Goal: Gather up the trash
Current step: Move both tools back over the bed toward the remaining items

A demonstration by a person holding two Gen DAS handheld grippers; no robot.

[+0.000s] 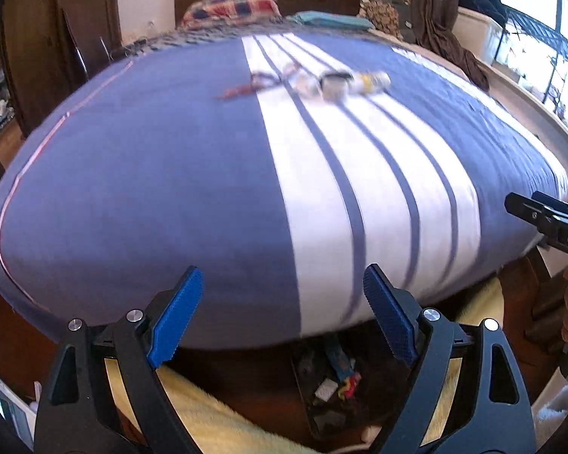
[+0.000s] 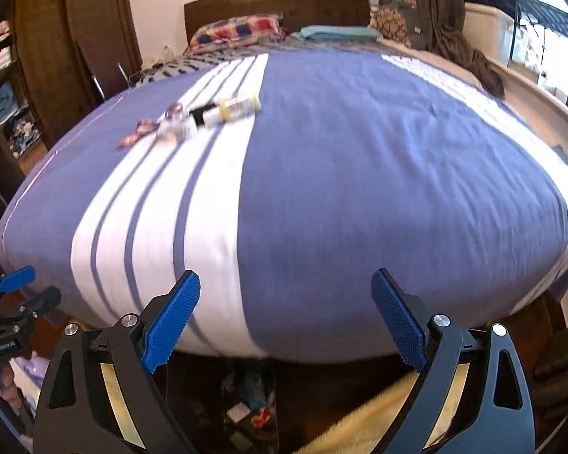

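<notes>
Several pieces of trash lie in a row far up the bed: a pale bottle with a yellow band (image 1: 371, 81) (image 2: 238, 108), a black-and-white item (image 1: 335, 82) (image 2: 202, 115), crumpled wrappers (image 1: 269, 77) (image 2: 170, 125) and a reddish strip (image 1: 238, 91) (image 2: 132, 138). My left gripper (image 1: 284, 317) stands open over the foot of the bed, nothing between its blue pads. My right gripper (image 2: 286, 317) is open too and empty. Each gripper shows at the edge of the other's view (image 1: 549, 223) (image 2: 11, 295). A dark bin holding scraps (image 1: 333, 382) (image 2: 250, 405) sits on the floor below.
The bed has a blue cover with white stripes (image 1: 170, 189) (image 2: 378, 189), pillows (image 1: 231, 9) and a dark headboard (image 2: 280, 0). A wardrobe (image 2: 75, 38) stands left, a window ledge (image 1: 530, 94) runs right. A yellow fluffy rug (image 1: 216, 416) lies on the floor.
</notes>
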